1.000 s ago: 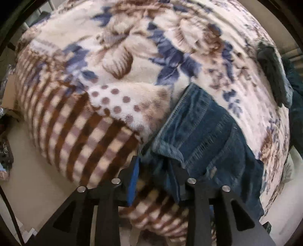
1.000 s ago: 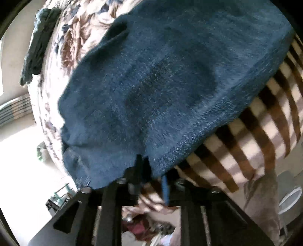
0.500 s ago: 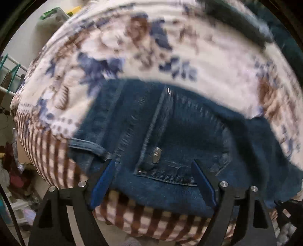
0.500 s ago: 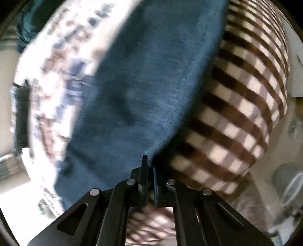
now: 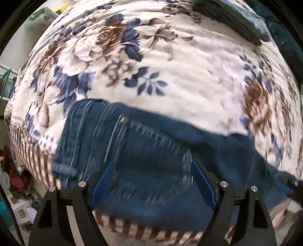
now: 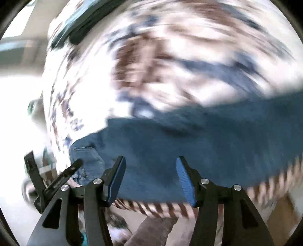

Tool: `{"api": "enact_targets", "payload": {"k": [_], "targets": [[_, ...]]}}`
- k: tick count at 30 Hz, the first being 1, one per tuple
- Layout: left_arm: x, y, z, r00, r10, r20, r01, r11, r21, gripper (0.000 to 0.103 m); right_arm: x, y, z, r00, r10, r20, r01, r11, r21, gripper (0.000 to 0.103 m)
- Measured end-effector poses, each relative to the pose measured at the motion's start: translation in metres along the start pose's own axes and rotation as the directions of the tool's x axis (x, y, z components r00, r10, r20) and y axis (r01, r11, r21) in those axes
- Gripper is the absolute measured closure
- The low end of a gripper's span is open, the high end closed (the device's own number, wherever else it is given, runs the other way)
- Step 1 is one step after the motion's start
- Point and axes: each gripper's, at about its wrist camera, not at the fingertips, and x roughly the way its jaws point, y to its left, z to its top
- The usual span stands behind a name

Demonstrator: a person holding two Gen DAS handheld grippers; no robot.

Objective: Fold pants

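Dark blue jeans (image 5: 151, 151) lie flat on a floral blanket (image 5: 170, 79), close to its brown checked border (image 5: 142, 230). The waistband and a back pocket show in the left wrist view. My left gripper (image 5: 152, 166) points down over that pocket, open wide, with no cloth pinched between its blue pads (image 5: 103, 179). The right wrist view is blurred by motion. There my right gripper (image 6: 151, 160) hovers over a plain stretch of the jeans (image 6: 189, 151); its jaws are opening and the pads (image 6: 184, 177) press on nothing.
Folded dark garments (image 5: 236, 20) lie at the blanket's far edge, also seen as dark garments (image 6: 75, 24) in the right wrist view. A green bin (image 5: 43, 17) and floor clutter (image 5: 11, 170) sit beyond the bed's left side. The checked border marks the near edge.
Both grippers let go of the jeans and opened. The left one slid from the waistband corner to above the back pocket. The right one lifted off the jeans' edge, and its view turned.
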Motion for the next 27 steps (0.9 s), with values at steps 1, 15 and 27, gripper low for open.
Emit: {"api": "enact_targets", "payload": {"k": [1,15,27], "targets": [[0.007,-0.002,0.006,1.000,0.008,-0.007,-0.008,1.000,-0.009,0.022,0.017,0.014,0.020,0.999,-0.001,-0.039,-0.001,0.998,-0.055,0.045],[0.049,0.016,0.001,0.995,0.080,-0.065,-0.089,0.985,-0.151,0.019,0.096,0.057,0.092,0.972,0.025,-0.232,-0.106,0.933,-0.344,0.100],[0.036,-0.009,-0.011,0.996,0.054,-0.072,-0.068,0.976,-0.208,0.019,0.122,0.051,0.125,0.904,0.099,-0.417,-0.213,0.948,-0.235,0.046]]}}
